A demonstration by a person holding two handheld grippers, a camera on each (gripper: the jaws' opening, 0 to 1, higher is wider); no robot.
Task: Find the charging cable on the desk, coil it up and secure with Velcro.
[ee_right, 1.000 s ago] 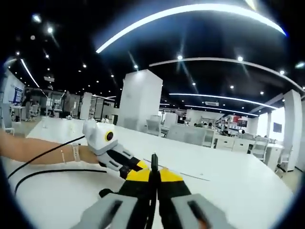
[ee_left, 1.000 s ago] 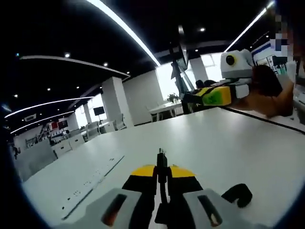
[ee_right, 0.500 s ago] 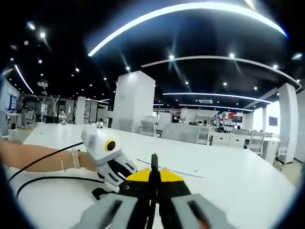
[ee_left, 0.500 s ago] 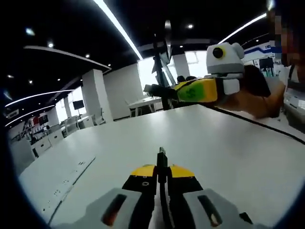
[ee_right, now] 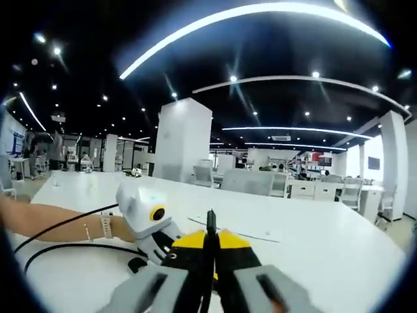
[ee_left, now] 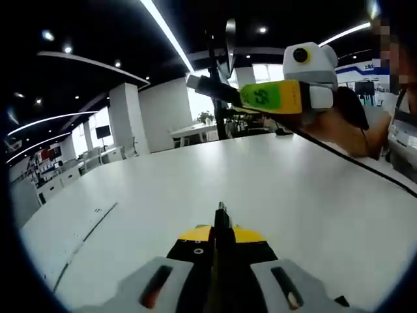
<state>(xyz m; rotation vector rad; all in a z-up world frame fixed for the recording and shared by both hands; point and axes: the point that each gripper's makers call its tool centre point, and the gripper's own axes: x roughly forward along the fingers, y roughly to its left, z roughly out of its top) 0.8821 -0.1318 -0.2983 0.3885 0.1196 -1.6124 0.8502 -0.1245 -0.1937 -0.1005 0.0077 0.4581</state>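
Note:
The black charging cable (ee_left: 355, 166) runs across the white desk (ee_left: 163, 195) at the right of the left gripper view. My left gripper (ee_left: 221, 210) is shut, with a cable end poking out between its yellow-tipped jaws. My right gripper (ee_left: 193, 82) reaches in from the right above the desk, jaws together, held by a hand (ee_left: 352, 124). In the right gripper view, my right gripper (ee_right: 210, 216) is shut on a thin black cable piece. The left gripper (ee_right: 156, 225) lies just left of it. More cable (ee_right: 65, 250) loops over the desk there.
A small black lump (ee_right: 137, 264) lies on the desk below the left gripper. The person's forearm (ee_right: 45, 218) with a bracelet stretches in from the left. A cable slot (ee_left: 81, 231) crosses the desk at the left. Other desks, chairs and pillars stand far behind.
The right gripper has risen and stretched further left across the left gripper view. In the right gripper view the left gripper has drawn closer to my right jaws. Both stay shut.

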